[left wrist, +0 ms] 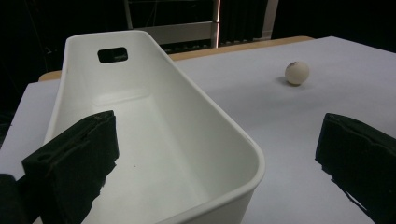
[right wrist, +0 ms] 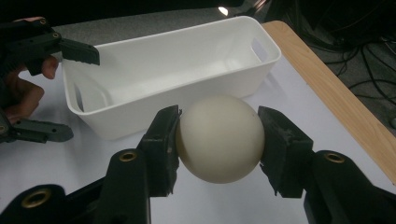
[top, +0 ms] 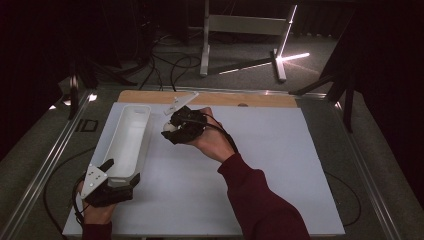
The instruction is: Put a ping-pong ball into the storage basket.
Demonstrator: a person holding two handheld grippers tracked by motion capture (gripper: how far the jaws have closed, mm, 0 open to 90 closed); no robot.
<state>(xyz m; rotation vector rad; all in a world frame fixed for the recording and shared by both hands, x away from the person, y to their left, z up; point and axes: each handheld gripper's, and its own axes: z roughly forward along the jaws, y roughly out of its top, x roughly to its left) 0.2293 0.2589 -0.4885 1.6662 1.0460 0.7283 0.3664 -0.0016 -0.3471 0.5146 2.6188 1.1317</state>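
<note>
My right gripper (right wrist: 219, 140) is shut on a cream ball (right wrist: 219, 137), one pad on each side, held just above the white sheet beside the long white bin (right wrist: 173, 65). The high view has this gripper (top: 171, 128) and its ball (top: 169, 127) next to the bin's far half (top: 131, 131). My left gripper (top: 121, 172) stands open at the bin's near end (left wrist: 154, 140). One jaw is over the bin's inside and the other is out over the sheet, well clear of the wall. In the left gripper view a cream ball (left wrist: 297, 73) lies on the sheet right of the bin.
The white sheet (top: 260, 150) covers the table, with a wooden strip (top: 260, 100) along its far edge. Metal rails (top: 50, 155) run down both sides. Cables (top: 165, 65) and a stand (top: 240, 30) are on the floor beyond. The bin has handle slots (left wrist: 112, 54) in its end walls.
</note>
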